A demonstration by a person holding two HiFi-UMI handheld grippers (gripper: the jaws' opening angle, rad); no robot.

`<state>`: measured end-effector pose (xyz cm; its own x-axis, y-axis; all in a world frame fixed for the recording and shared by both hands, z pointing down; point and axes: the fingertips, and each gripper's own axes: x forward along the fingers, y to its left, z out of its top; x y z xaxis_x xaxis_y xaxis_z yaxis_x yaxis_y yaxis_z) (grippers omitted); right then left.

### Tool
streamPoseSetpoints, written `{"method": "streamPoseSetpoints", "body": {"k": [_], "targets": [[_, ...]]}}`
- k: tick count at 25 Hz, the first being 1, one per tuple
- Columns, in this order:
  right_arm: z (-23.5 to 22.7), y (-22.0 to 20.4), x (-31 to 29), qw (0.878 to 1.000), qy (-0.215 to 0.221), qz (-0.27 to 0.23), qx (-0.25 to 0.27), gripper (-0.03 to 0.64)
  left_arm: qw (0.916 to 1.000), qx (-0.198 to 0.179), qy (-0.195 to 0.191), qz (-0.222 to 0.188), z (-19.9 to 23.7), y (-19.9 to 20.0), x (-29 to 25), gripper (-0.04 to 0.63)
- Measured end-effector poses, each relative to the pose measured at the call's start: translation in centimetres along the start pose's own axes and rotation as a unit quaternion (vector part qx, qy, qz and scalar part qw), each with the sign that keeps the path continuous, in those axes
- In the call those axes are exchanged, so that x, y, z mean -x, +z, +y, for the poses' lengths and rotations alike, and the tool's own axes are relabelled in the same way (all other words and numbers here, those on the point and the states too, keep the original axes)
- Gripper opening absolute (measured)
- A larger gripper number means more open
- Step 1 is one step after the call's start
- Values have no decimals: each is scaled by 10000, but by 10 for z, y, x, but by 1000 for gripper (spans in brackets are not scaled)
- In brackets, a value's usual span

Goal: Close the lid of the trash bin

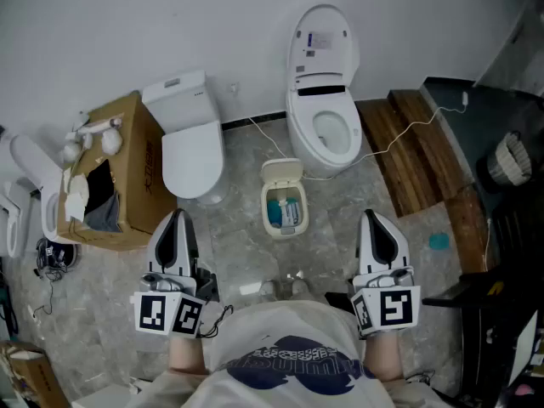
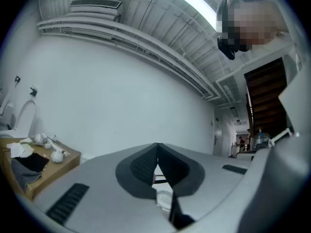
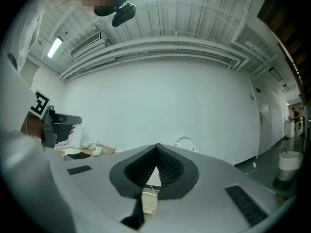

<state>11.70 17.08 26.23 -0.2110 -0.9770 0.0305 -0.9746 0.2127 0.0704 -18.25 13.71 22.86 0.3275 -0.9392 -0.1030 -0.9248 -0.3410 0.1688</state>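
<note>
The small cream plastic trash bin point(image 1: 284, 230) stands upright on the grey marbled floor point(image 1: 238, 249). Its rounded cream lid point(image 1: 282, 173) is open, tipped up at the far edge, and the teal-lined inside with some pale rubbish lies exposed.

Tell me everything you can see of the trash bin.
The trash bin is small, cream and plastic-looking, with rounded corners. Its lid stands open, tipped back toward the wall. Teal and white items lie inside. It stands upright on the grey floor between two toilets; a white cable passes by its lid.
</note>
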Motion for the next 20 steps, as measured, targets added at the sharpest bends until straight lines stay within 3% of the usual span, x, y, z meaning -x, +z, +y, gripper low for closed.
{"method": "streamPoseSetpoints", "body": {"k": [10, 16, 17, 18, 19, 20], "targets": [[4, -2, -3, 10000, 68, 27, 61, 8, 10000, 14, 31, -4, 3, -3, 0, -2], [4, -1, -8, 9974, 380, -181, -590, 9, 9999, -143, -7, -36, -1, -2, -5, -2], [6, 0, -9, 9967, 516, -194, -602, 70, 9998, -206, -23, -64, -3, 0, -5, -1], [9, 1, -10, 9959, 688, -188, -548, 292, 9996, -259, -53, -86, -5, 1, -7, 13], [13, 1, -11, 9953, 833, -178, -453, 508, 9995, -297, -104, -97, -7, 2, -8, 86], [14, 1, -12, 9952, 888, -185, -354, 535, 9993, -322, -159, -100, -8, 3, -10, 153]]}}
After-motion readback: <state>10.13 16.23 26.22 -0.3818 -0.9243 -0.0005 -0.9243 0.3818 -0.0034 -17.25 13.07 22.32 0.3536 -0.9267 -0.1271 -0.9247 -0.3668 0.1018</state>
